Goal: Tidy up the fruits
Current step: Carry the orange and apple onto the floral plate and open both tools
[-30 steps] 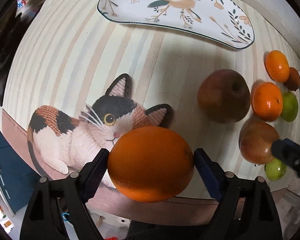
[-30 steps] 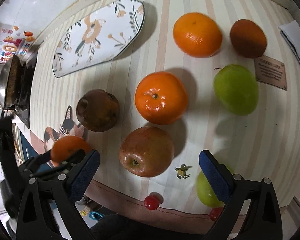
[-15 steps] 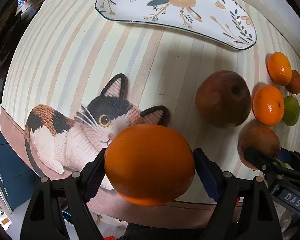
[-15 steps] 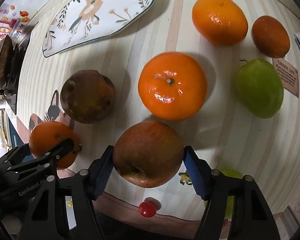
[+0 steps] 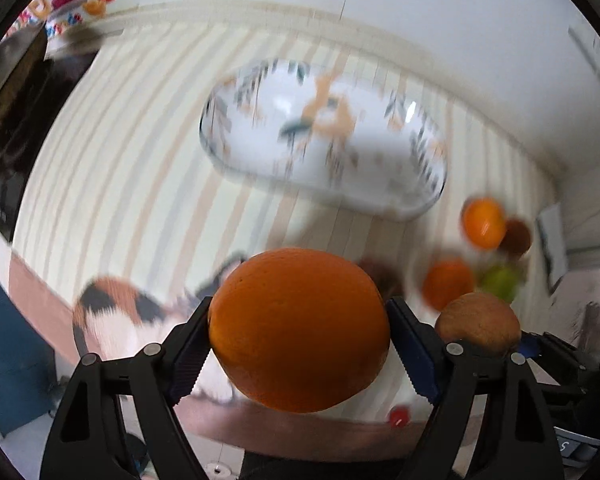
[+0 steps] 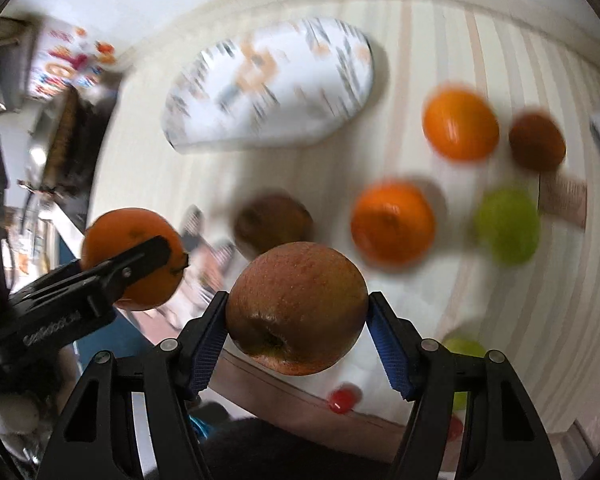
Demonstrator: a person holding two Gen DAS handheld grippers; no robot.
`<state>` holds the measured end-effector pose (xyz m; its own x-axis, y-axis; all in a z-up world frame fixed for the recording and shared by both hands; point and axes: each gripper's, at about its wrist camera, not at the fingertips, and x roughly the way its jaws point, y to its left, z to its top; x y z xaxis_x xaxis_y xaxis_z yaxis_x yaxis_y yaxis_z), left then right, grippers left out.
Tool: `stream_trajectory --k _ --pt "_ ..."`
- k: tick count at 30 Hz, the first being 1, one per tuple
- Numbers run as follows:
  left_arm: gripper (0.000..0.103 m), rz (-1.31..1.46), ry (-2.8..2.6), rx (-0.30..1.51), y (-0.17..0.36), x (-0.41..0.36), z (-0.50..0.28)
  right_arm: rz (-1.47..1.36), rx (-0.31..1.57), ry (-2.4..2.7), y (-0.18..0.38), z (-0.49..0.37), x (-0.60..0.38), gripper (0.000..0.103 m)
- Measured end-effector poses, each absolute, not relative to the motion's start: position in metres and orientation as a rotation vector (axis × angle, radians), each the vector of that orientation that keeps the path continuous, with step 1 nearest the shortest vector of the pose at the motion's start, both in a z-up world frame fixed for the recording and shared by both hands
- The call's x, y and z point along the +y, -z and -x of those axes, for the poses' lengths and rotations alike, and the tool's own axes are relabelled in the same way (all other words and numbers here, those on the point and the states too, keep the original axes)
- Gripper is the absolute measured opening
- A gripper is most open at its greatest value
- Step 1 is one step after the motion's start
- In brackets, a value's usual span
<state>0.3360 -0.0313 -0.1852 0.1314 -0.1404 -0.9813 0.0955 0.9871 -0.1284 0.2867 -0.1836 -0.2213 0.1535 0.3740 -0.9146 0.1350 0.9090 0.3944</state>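
My left gripper [image 5: 298,344] is shut on a large orange [image 5: 300,328] and holds it above the striped tablecloth; it also shows in the right wrist view [image 6: 132,256]. My right gripper [image 6: 296,324] is shut on a red-brown apple [image 6: 296,308], lifted off the cloth; the apple shows in the left wrist view [image 5: 478,324]. A white oval plate [image 5: 324,140] with a bird pattern lies ahead [image 6: 268,88]. On the cloth remain a dark apple [image 6: 272,220], two oranges [image 6: 392,224] [image 6: 460,124], a brown fruit [image 6: 536,140] and a green apple [image 6: 508,224].
A cat picture [image 5: 116,312] is printed on the cloth near the front edge. Another green fruit [image 6: 464,352] and red beads [image 6: 342,398] lie at the front edge. A white wall [image 5: 420,8] runs behind the plate. Dark cookware [image 6: 68,128] stands at the far left.
Both grippers have risen and tilted up with their fruit. The right gripper, around the apple before, now holds it off the cloth. The plate sits lower in both views.
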Motion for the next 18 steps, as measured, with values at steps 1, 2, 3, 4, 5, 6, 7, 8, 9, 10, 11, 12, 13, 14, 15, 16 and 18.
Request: stream_trajectory --k 1,2,3,4,5,6,7,8,9,10,11,12,13,14,15,16,18 --pt "0.083 0.046 0.176 1.415 0.180 -0.031 -0.351 -0.426 1.403 -0.187 0.215 -0.298 -0.184 0.071" --pt "0.083 0.042 0.178 1.407 0.178 -0.030 -0.367 -0.415 1.391 -0.191 0.211 -0.309 -0.185 0.071" --pt "0.083 0.035 0.169 1.397 0.179 -0.033 -0.382 -0.378 1.377 -0.195 0.208 -0.330 -0.184 0.071" --pt "0.083 0.027 0.159 1.389 0.178 -0.033 -0.398 -0.361 1.364 -0.185 0.208 -0.343 -0.183 0.071" --pt "0.083 0.023 0.150 1.385 0.181 -0.033 -0.414 -0.333 1.356 -0.177 0.211 -0.362 -0.182 0.071" --pt "0.083 0.022 0.141 1.386 0.186 -0.031 -0.427 -0.317 1.357 -0.175 0.214 -0.378 -0.178 0.071" --pt "0.083 0.017 0.133 1.393 0.191 -0.031 -0.443 -0.299 1.360 -0.174 0.220 -0.396 -0.175 0.071" --pt "0.083 0.014 0.125 1.403 0.201 -0.030 -0.458 -0.281 1.365 -0.176 0.227 -0.413 -0.172 0.071" --pt "0.083 0.007 0.122 1.417 0.210 -0.031 -0.470 -0.265 1.372 -0.177 0.232 -0.423 -0.169 0.071" --pt "0.083 0.002 0.124 1.439 0.221 -0.031 -0.484 -0.248 1.390 -0.172 0.241 -0.439 -0.167 0.071" --pt "0.083 0.007 0.115 1.460 0.229 -0.030 -0.496 -0.248 1.399 -0.168 0.247 -0.448 -0.168 0.071" --pt "0.083 0.009 0.112 1.481 0.237 -0.030 -0.507 -0.232 1.408 -0.173 0.255 -0.461 -0.166 0.071" --pt "0.083 0.015 0.115 1.499 0.246 -0.030 -0.516 -0.220 1.412 -0.169 0.260 -0.469 -0.166 0.071" --pt "0.083 0.025 0.117 1.513 0.252 -0.030 -0.523 -0.206 1.417 -0.169 0.265 -0.476 -0.165 0.071" --pt "0.083 0.026 0.121 1.526 0.257 -0.031 -0.528 -0.191 1.429 -0.173 0.272 -0.486 -0.164 0.071" --pt "0.083 0.021 0.121 1.540 0.263 -0.032 -0.532 -0.185 1.436 -0.175 0.276 -0.489 -0.162 0.071" --pt "0.083 0.013 0.118 1.559 0.272 -0.033 -0.538 -0.152 1.460 -0.182 0.288 -0.499 -0.157 0.071"
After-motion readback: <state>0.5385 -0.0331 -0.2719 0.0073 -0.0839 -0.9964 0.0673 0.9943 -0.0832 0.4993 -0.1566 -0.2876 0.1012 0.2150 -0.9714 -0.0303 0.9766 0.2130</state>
